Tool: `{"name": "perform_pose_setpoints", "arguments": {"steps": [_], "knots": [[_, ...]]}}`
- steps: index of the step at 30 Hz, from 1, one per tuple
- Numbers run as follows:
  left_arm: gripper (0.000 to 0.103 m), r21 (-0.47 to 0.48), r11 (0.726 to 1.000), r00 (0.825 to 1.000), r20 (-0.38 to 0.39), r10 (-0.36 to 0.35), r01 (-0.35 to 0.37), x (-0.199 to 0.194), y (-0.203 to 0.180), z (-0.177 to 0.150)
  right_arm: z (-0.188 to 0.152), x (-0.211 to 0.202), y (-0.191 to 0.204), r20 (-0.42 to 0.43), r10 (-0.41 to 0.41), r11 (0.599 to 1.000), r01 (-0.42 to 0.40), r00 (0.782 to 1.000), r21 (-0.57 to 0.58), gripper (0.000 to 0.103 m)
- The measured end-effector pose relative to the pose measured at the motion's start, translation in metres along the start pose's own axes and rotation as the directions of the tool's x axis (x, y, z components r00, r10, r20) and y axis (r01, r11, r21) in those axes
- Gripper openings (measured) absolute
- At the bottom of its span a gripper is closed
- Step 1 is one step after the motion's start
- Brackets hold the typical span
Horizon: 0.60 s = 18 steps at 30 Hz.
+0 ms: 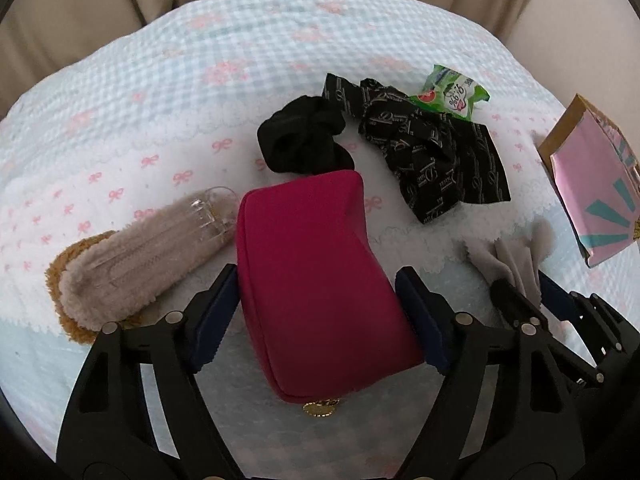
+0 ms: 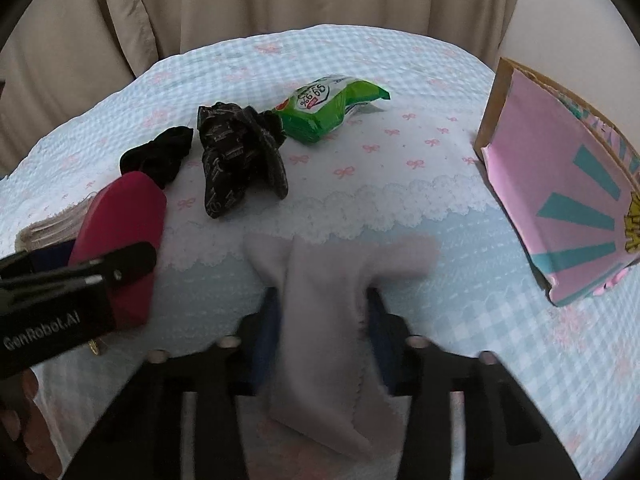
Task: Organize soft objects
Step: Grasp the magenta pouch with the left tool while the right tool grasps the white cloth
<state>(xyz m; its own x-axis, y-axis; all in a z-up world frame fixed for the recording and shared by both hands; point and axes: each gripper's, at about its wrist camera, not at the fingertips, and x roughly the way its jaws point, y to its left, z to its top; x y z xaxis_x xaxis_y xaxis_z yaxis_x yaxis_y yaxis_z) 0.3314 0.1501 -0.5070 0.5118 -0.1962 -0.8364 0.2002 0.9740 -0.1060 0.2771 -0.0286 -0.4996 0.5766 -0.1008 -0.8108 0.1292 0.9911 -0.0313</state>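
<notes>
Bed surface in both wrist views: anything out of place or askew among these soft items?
One oddity: a green plastic wipes packet lies among the fabrics, touching the crumpled black patterned cloth. A clear plastic hair clip sits on the beige fluffy slipper. Nothing looks spilled or damaged.

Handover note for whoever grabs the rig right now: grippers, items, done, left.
Left gripper: shut on the magenta fabric pouch, low over the bed.
Right gripper: shut on the grey fleece cloth.
On the gingham bedspread: fuzzy tan slipper, black scrunchie, black patterned scarf, green wipes pack. Pink paper bag lies at the right.
Done: nothing visibly sorted.
Left: place both held items, then the rest.
</notes>
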Motion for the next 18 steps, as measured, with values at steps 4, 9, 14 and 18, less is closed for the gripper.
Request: {"name": "perform_pose_setpoints", "arguments": {"steps": [4,9,14,18], "knots": [[0.051,0.000,1.000,1.000,-0.002,0.000,0.000,-0.003,0.000,0.003,0.002,-0.001,-0.001,-0.007,0.009,1.000,-0.009,1.000,-0.002,0.019],[0.041,-0.014,1.000,1.000,0.001,-0.007,0.007,-0.012,0.004,0.003,0.005,-0.010,0.000,-0.003,0.040,0.999,-0.039,0.999,0.010,0.014],[0.040,-0.031,0.999,1.000,-0.009,-0.008,0.008,-0.035,0.005,0.007,0.014,-0.030,0.000,0.010,0.051,0.998,-0.051,0.999,0.026,0.014],[0.040,-0.063,0.998,1.000,-0.005,-0.016,0.015,-0.070,0.003,0.017,0.030,-0.061,-0.005,0.025,0.058,0.997,-0.059,0.998,0.050,0.014]]}}
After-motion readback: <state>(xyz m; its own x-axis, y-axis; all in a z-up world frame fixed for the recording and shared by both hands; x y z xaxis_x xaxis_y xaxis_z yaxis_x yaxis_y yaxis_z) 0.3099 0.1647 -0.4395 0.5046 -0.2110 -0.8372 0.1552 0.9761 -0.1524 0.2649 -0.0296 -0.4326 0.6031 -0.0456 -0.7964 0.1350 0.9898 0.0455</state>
